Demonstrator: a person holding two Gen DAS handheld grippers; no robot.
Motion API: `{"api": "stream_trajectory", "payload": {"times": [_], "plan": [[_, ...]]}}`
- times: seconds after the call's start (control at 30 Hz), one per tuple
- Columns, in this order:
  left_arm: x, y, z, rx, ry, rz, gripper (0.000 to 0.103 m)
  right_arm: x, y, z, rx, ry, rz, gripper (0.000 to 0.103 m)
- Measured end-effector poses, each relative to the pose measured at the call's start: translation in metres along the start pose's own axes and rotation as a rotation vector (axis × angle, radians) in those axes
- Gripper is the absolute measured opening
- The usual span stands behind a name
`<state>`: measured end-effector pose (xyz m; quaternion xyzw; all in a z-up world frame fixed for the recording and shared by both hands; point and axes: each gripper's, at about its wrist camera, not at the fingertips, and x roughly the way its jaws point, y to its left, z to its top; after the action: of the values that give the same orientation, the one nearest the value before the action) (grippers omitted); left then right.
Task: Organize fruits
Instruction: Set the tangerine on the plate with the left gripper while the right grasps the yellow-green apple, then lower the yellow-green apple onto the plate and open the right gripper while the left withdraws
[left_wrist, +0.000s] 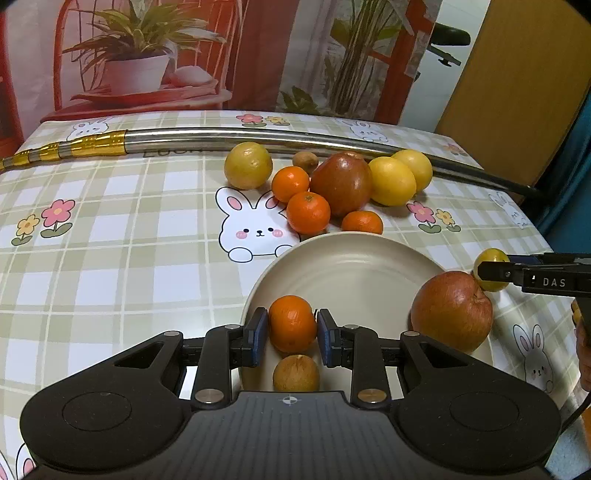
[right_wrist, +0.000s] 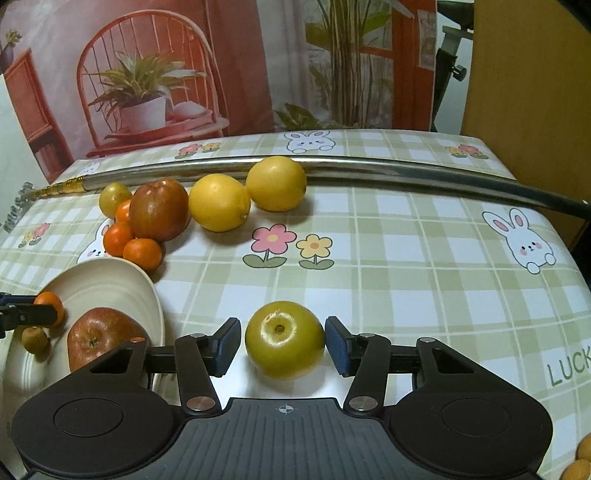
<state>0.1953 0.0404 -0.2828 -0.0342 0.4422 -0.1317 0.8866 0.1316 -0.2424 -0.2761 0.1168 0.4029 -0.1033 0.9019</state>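
My left gripper is shut on a mandarin, held low over the cream plate. Also on the plate are a red apple and a small brown fruit. In the right wrist view a yellow-green fruit sits on the tablecloth just right of the plate, between the fingers of my right gripper. The right pad touches the fruit, while a thin gap shows at the left pad. From the left wrist view, a finger of the right gripper crosses this fruit.
Behind the plate lie loose fruits: a dark red apple, two lemons, three mandarins, a yellow-green fruit and a small brown one. A long curved metal rod lies across the back of the table.
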Motion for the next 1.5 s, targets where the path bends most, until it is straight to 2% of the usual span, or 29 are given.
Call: {"api": "stream_trajectory", "payload": {"times": [0.4, 0.8, 1.13, 1.33, 1.5], "plan": [[-0.003, 0.004, -0.005, -0.044, 0.014, -0.006, 0.030, -0.002, -0.001, -0.002, 0.004, -0.002, -0.008, 0.044], [-0.017, 0.003, -0.001, -0.064, -0.051, -0.029, 0.031, -0.015, 0.012, 0.012, -0.007, -0.050, 0.029, 0.044], [-0.028, 0.017, 0.002, -0.116, -0.095, -0.018, 0.031, -0.009, 0.070, 0.040, -0.137, -0.072, 0.135, 0.044], [-0.034, 0.028, 0.002, -0.155, -0.116, -0.009, 0.031, 0.006, 0.114, 0.042, -0.214, -0.036, 0.188, 0.044], [-0.035, 0.034, 0.001, -0.187, -0.121, 0.000, 0.031, 0.019, 0.127, 0.036, -0.222, 0.012, 0.185, 0.044]]}}
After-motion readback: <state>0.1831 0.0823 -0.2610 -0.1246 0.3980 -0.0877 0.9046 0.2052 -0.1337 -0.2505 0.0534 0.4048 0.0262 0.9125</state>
